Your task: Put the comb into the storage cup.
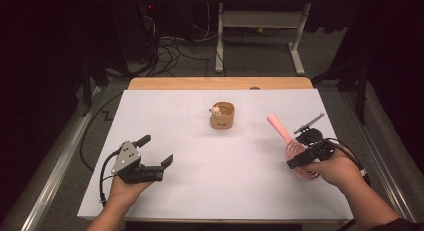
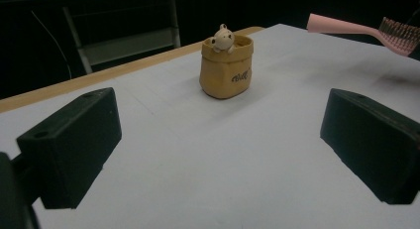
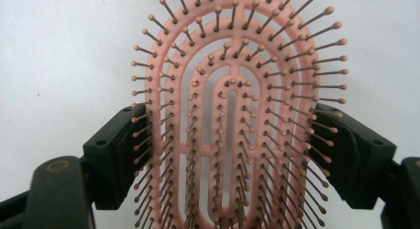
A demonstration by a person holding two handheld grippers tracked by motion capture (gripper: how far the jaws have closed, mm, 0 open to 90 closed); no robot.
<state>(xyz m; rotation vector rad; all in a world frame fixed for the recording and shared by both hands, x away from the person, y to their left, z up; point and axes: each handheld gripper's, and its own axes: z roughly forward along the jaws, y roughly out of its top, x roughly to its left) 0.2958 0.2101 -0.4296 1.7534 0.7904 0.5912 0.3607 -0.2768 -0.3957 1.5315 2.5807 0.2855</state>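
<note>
Hairbrush (image 3: pixel 233 120) handle beyond top edge

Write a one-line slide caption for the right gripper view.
Right gripper fingers clamp the pink hairbrush head by its edges, bristles facing the camera.

Tan pouch (image 1: pixel 222 117) – bear figure (image 1: pixel 216 110) on rim.

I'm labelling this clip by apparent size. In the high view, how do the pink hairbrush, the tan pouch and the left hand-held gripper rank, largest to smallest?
1. Left hand-held gripper, though it sits nearer the camera, which flatters it.
2. Pink hairbrush, partly hidden by the right hand-held gripper.
3. Tan pouch, farthest away.
</note>
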